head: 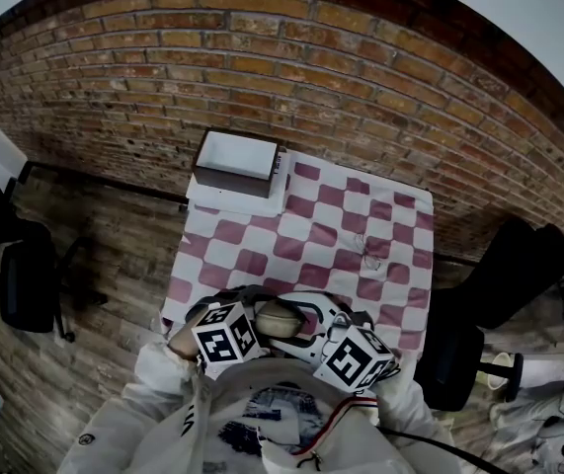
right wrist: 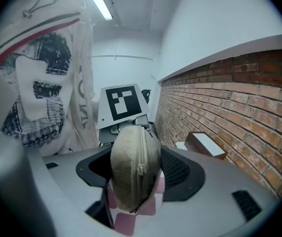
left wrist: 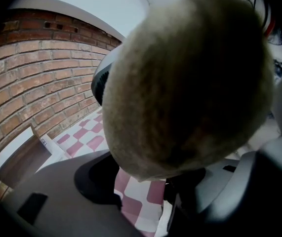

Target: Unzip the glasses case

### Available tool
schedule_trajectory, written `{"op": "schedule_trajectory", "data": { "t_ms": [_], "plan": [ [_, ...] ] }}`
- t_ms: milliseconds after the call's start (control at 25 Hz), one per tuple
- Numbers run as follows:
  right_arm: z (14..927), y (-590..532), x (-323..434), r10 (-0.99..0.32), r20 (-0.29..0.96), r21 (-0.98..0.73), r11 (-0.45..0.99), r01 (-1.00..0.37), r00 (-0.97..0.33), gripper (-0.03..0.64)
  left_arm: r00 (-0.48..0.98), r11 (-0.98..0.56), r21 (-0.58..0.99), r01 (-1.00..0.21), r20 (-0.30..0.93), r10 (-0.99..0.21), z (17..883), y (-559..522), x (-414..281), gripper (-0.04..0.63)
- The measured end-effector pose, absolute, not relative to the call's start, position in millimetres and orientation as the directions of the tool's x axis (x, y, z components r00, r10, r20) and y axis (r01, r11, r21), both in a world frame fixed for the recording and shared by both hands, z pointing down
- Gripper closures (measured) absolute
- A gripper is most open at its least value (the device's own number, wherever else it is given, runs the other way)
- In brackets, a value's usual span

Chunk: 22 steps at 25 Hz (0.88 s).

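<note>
Checkered table [head: 321, 230] against brick, case [head: 280, 319] held up close to the chest.
Right gripper [right wrist: 136, 177] is clamped on the case, zip [right wrist: 141, 147] facing its camera, pull [right wrist: 140, 169] about halfway along. Left gripper [left wrist: 143, 184] has its jaws nearly together right at the case's other end, can't tell if it's actually pinching anything. Farther out, a box [head: 237, 161] sits at the table's far left corner, by the wall [head: 262, 57].
</note>
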State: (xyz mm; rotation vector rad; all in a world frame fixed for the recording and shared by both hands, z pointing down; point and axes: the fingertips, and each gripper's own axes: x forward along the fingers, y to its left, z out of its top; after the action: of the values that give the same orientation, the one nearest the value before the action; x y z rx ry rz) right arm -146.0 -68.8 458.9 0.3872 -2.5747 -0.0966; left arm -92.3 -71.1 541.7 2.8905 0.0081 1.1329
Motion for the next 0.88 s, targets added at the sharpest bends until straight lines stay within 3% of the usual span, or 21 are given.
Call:
{"op": "schedule_trajectory", "data": {
  "t_ms": [880],
  "plan": [
    [453.7, -56.0, -140.9, -0.322, 0.456, 0.176, 0.946, -0.271, -0.830, 0.347, 0.758, -1.000, -0.011, 0.005, 0.652, -0.003, 538.4, -58.1, -88.3, 0.319]
  ]
}}
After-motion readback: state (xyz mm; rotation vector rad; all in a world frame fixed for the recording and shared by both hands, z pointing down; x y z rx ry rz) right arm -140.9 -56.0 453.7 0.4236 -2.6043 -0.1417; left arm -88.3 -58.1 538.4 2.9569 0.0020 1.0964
